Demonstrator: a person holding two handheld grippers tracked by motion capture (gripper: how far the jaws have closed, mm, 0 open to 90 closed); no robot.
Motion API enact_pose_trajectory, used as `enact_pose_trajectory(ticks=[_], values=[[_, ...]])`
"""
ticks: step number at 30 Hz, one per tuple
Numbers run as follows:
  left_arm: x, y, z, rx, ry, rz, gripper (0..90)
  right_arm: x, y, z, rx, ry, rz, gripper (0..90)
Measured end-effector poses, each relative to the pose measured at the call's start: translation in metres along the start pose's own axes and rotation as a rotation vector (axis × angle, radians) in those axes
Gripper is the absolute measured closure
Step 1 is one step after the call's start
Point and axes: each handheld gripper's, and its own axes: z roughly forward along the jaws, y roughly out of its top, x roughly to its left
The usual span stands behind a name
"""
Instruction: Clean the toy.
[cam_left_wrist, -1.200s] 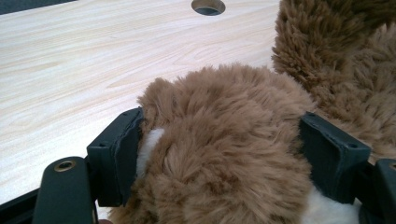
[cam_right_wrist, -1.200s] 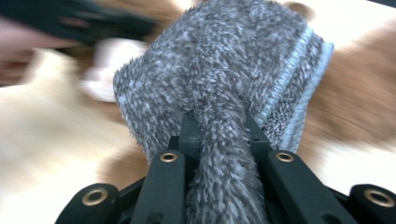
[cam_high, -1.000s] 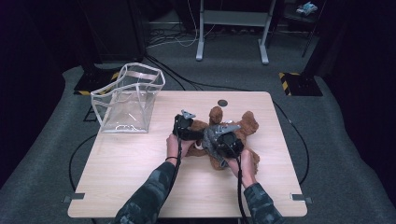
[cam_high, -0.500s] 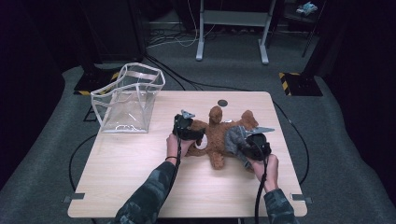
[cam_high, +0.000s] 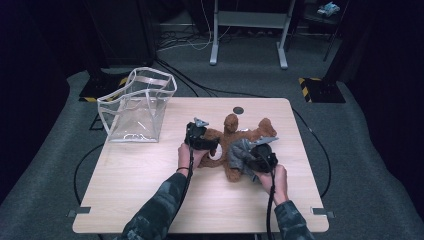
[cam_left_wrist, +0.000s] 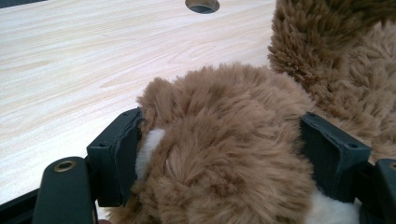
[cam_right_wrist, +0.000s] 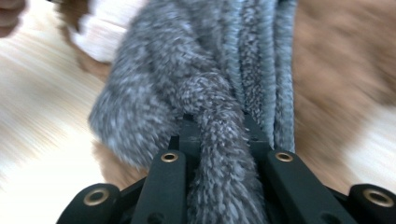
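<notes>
The brown plush toy (cam_high: 235, 145), lying right of the clear bag (cam_high: 137, 106), is pinned by the left gripper (cam_high: 200, 136) so its grey cloth (cam_high: 240, 152) can be tugged away, clamped in the right gripper (cam_high: 257, 155).

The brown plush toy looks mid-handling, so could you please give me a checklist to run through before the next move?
1. Left tongs clamped on the brown plush toy: ok, fur is squeezed between both jaws in the left gripper view.
2. Right tongs gripping the grey fabric: ok, jaws pinch a bunched fold.
3. Grey fabric free of the toy: cannot tell, it lies against the fur.
4. Clear bag upright with mouth open: ok, standing at the table's far left.
5. Path from toy to bag free of things: ok, bare wood between them.
6. Cables clear of the toy: ok, they trail back along the forearms.
</notes>
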Motion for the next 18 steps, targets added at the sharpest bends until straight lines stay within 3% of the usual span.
enact_pose_trajectory(ticks=[5,9,12,16,18], values=[[0.001,0.000,0.000,0.001,-0.004,0.000,22.5,-0.025,-0.013,-0.015,-0.001,-0.051,0.065,76.4],[0.000,0.001,0.000,-0.004,-0.005,-0.007,22.4,-0.036,-0.013,-0.025,-0.008,-0.070,0.084,75.6],[0.002,0.004,-0.003,0.010,-0.015,-0.001,21.9,-0.043,-0.005,-0.039,-0.070,-0.077,0.102,75.0],[0.001,0.007,-0.007,0.018,-0.007,0.010,20.3,-0.047,0.016,-0.045,-0.154,-0.074,0.078,74.8],[-0.001,0.010,-0.009,0.011,0.003,0.007,18.9,-0.045,0.027,-0.034,-0.122,-0.069,0.061,74.8]])
